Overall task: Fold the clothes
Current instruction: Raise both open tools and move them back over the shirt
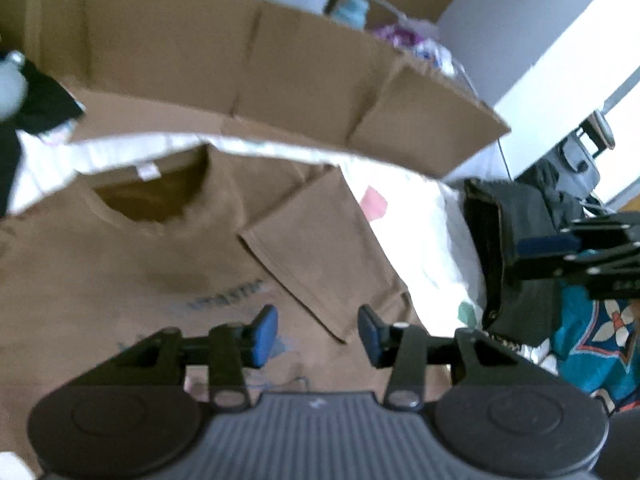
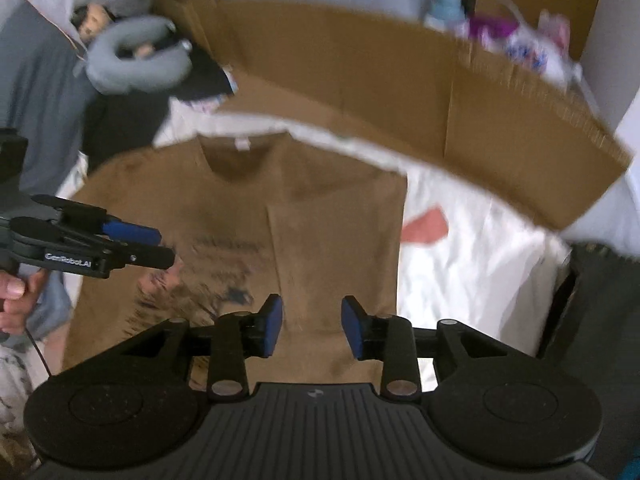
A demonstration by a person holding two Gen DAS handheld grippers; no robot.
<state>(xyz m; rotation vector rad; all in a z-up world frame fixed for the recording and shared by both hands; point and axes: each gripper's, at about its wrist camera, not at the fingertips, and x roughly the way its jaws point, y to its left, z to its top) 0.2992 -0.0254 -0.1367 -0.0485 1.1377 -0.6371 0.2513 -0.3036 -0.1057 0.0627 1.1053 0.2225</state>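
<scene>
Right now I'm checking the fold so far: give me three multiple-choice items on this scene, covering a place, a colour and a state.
1. Where does the brown printed T-shirt lie?
A on white bedding
B inside the cardboard box
C on a hanger
2. What colour are the gripper pads?
A red
B blue
C green
3. The shirt's sleeve by the white bedding is:
A spread outward
B folded onto the body
C cut off

A: white sheet surrounds it.
B: the right gripper and left gripper show blue pads.
B: the folded sleeve overlaps the chest.
</scene>
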